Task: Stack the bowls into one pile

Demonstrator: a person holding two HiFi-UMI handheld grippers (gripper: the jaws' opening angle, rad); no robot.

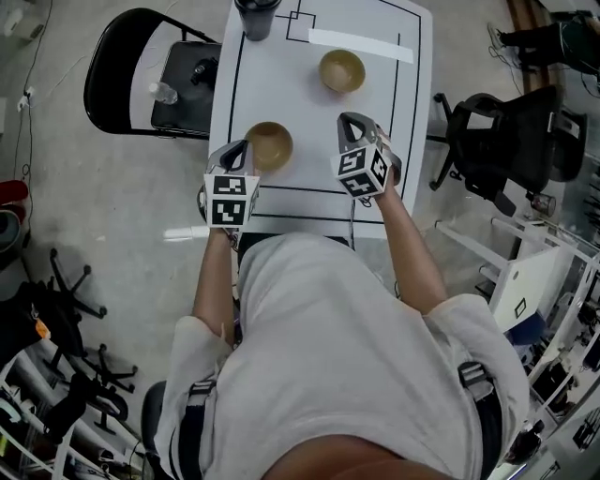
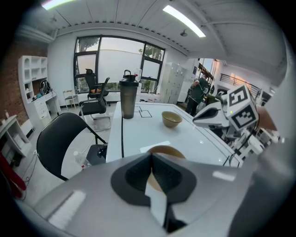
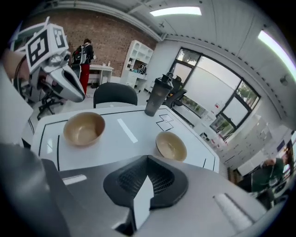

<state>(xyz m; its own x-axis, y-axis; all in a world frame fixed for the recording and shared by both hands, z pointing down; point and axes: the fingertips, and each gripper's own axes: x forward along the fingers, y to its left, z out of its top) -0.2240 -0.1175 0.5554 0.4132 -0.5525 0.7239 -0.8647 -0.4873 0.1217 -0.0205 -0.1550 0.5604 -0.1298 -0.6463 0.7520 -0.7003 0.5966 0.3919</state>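
Two tan bowls stand apart on the white table [image 1: 309, 112]: a near bowl [image 1: 270, 145] on the left and a far bowl [image 1: 342, 70] to its right. My left gripper [image 1: 242, 147] hovers just left of the near bowl, jaws shut and empty. In the left gripper view the near bowl [image 2: 172, 150] peeks out right behind the jaw tips [image 2: 151, 156], and the far bowl [image 2: 171, 119] sits beyond. My right gripper [image 1: 352, 120] hangs between the bowls, shut on nothing. The right gripper view has both bowls, the near bowl [image 3: 84, 128] and the far bowl [image 3: 170, 146], ahead of its tips [image 3: 148, 159].
A dark tumbler [image 1: 255, 17] stands at the table's far edge, and a white tape strip [image 1: 361, 45] lies near the far bowl. A black folding chair [image 1: 131, 70] with a water bottle [image 1: 162, 92] is on the left. An office chair [image 1: 506, 141] is on the right.
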